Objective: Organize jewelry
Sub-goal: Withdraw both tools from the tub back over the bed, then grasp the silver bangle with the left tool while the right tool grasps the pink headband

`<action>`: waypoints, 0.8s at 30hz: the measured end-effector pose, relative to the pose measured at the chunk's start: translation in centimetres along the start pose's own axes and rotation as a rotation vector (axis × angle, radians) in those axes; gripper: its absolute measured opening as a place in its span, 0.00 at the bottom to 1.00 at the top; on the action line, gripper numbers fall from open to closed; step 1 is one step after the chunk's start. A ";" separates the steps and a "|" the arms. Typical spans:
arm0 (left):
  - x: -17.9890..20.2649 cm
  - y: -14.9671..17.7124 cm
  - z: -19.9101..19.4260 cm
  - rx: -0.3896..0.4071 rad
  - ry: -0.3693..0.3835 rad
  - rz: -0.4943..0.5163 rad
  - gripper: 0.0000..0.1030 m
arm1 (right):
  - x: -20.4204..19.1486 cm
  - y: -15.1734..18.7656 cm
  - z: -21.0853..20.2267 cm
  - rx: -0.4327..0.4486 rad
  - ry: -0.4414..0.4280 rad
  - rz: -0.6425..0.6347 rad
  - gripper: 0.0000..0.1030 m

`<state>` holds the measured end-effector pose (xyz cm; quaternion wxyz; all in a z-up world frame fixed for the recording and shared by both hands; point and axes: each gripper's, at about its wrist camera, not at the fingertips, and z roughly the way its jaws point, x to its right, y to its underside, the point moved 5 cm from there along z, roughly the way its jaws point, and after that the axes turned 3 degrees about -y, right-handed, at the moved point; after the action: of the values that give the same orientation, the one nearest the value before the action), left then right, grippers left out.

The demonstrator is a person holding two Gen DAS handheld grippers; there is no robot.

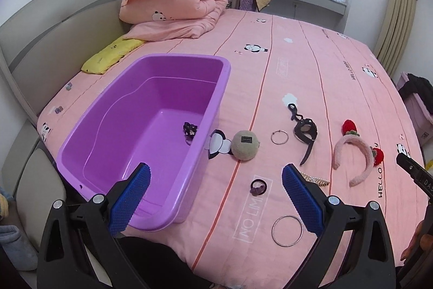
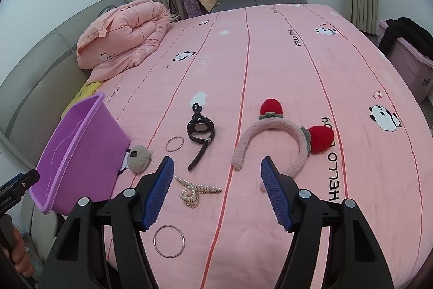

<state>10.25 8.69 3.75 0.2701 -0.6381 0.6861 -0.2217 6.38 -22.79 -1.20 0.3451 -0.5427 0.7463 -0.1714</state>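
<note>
Hovering with both claws spread wide and empty, you have one dark hair clip [image 1: 190, 129] in the purple bin [image 1: 173, 60] near the bed's headboard side; the rest lie loose on the bed [image 2: 284, 50]. Your right claw [image 2: 216, 188] sits above the pearl clip [image 2: 192, 192], with the large ring [image 2: 169, 241] at the bed's near edge. Closing carelessly could pinch the sheet or nudge that thin ring off the edge. Your left claw [image 1: 215, 194] hangs over the purple hair tie [image 1: 258, 187].

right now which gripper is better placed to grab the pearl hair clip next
Right. The right gripper is open with the pearl hair clip lying just ahead between its fingers. In the left view the clip sits mostly hidden behind a finger, off to the side.
</note>
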 end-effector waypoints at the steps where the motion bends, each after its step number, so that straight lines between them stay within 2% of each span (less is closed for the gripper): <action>1: 0.5 0.2 0.1 -0.002 0.004 0.010 0.93 | 0.4 0.1 -0.1 0.002 0.001 0.007 0.62; 10: 5.4 3.1 1.6 -0.028 0.047 0.068 0.93 | 4.7 2.6 -0.1 -0.026 0.043 0.026 0.62; 16: 8.1 6.4 3.2 -0.064 0.065 0.079 0.93 | 7.3 4.7 0.1 -0.051 0.050 0.052 0.62; 24: 10.0 10.2 5.5 -0.119 0.058 0.088 0.93 | 11.2 7.2 0.8 -0.070 0.074 0.108 0.62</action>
<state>5.77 -0.16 -7.94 0.2215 -0.6155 0.7330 -0.1867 0.06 -30.58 -9.98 0.3067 -0.5066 0.7924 -0.1461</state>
